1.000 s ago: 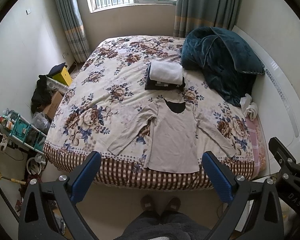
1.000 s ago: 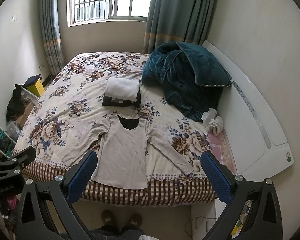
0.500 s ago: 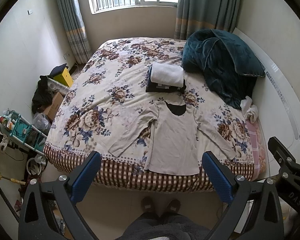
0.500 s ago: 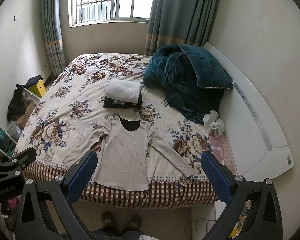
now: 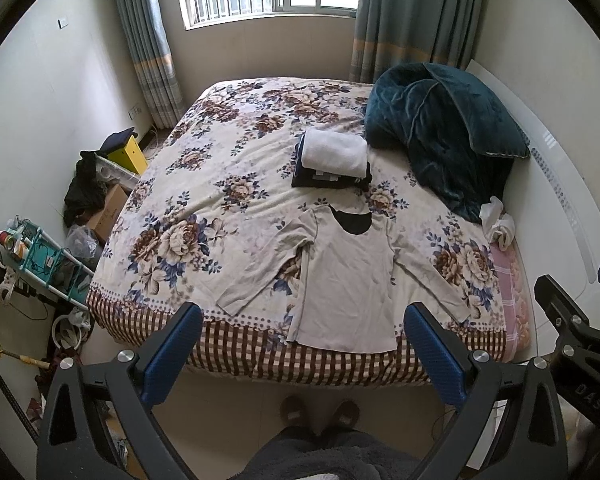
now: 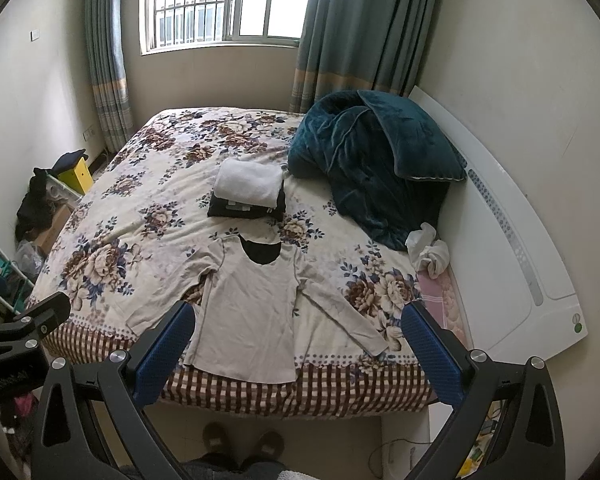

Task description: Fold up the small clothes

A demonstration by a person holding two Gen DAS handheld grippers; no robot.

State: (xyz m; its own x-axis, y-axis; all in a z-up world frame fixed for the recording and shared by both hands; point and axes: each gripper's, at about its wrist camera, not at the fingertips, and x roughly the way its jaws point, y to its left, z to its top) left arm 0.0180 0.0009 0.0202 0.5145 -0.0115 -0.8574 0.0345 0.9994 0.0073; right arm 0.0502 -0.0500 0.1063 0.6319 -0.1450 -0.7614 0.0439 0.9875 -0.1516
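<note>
Left wrist view: left gripper (image 5: pixel 302 346) fingers spread wide, holding nothing, at lower frame. Shirt (image 5: pixel 346 280) lies flat, sleeves out, lower centre on the bed (image 5: pixel 204 208). Folded stack (image 5: pixel 332 160) above it; blanket (image 5: pixel 440 136) upper right; clutter (image 5: pixel 96 196) at left.

Right wrist view: right gripper (image 6: pixel 298 346) fingers wide, empty. Shirt (image 6: pixel 252 300) at centre, hem at the bed edge. Rag (image 6: pixel 430 254) right of it; slippers (image 6: pixel 242 446) at bottom.
</note>
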